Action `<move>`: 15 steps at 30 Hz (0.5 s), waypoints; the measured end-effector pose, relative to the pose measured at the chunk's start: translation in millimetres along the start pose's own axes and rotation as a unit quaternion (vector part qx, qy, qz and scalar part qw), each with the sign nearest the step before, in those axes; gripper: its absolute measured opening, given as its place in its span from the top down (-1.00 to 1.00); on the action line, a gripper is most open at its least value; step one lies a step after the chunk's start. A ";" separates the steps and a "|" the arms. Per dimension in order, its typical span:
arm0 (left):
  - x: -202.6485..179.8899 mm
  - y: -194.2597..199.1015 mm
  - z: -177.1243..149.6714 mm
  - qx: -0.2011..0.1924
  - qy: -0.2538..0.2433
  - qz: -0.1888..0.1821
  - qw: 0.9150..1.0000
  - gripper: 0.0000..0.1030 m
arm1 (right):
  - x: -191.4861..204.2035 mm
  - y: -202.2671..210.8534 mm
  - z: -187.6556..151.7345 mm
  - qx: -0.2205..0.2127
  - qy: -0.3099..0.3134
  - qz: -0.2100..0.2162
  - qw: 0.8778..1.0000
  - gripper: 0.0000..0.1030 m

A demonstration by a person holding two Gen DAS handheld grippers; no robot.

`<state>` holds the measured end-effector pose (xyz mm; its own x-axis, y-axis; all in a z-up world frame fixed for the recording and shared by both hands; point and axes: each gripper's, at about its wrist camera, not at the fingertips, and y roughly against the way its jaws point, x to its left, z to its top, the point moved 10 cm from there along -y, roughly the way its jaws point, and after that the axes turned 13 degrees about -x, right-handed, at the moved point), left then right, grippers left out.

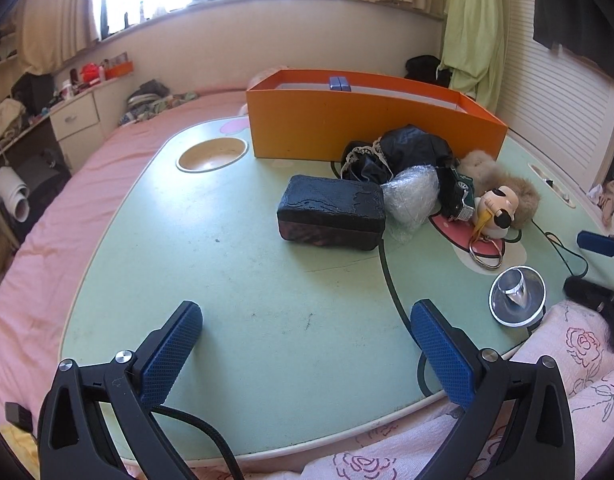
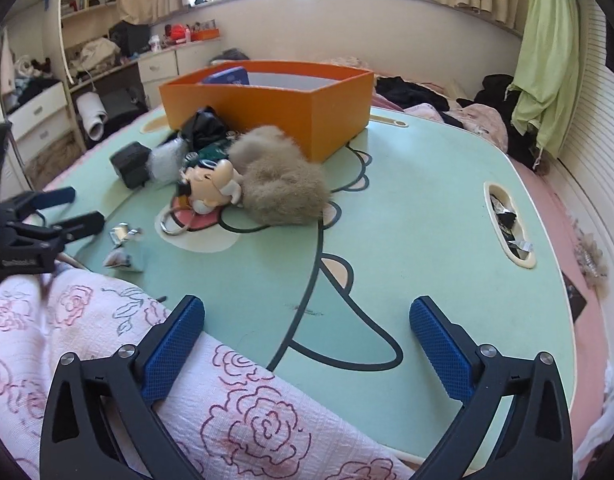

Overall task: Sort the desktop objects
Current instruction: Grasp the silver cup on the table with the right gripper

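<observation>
— What is held at this moment?

— Nothing. The left gripper (image 1: 307,322) is spread wide above the bare near part of the green lap table (image 1: 227,280), and the right gripper (image 2: 307,320) is likewise released, hung over the near table edge and the rose-patterned quilt (image 2: 107,320).

— Where are the things to be sorted?

— A cluster is seen just in front of the orange box (image 1: 347,120): the black case (image 1: 331,212) nearest, a clear plastic wrap (image 1: 413,196) touching its right end, dark cloth (image 1: 407,152) behind, then the cartoon keychain figure (image 1: 501,208) with its rings, backed by tan fur (image 2: 283,188). A round silver piece (image 1: 517,294) is set apart near the table edge. One blue item (image 2: 227,76) is already seen inside the box.

— How should the pick be made?

— The black case is judged the easiest first target. It should be approached squarely, its narrow width taken between the pads, and the wrap left undisturbed. Slippage is less likely if it is gripped near the middle, then lifted clear over the box wall.
</observation>
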<state>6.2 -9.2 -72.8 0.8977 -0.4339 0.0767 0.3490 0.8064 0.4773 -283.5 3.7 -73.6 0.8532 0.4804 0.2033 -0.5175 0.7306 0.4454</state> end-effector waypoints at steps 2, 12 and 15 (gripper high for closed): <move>0.1 -0.1 -0.1 0.000 0.000 0.000 1.000 -1.00 | 10.0 11.3 12.6 -0.031 -0.001 0.029 0.999 -0.51; 0.8 -0.3 -0.7 0.000 -0.001 0.000 1.000 -1.00 | 99.8 -16.6 39.3 0.019 0.093 0.139 0.986 -0.21; 0.2 0.2 -0.4 -0.001 0.000 -0.001 1.000 -1.00 | 103.2 -35.5 27.3 0.053 0.100 0.134 0.985 0.44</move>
<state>6.5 -9.0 -73.0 0.8971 -0.4351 0.0768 0.3507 0.8070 0.4751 -175.3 14.0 -44.6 0.6521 0.7421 0.1553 -0.7033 0.5155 0.4895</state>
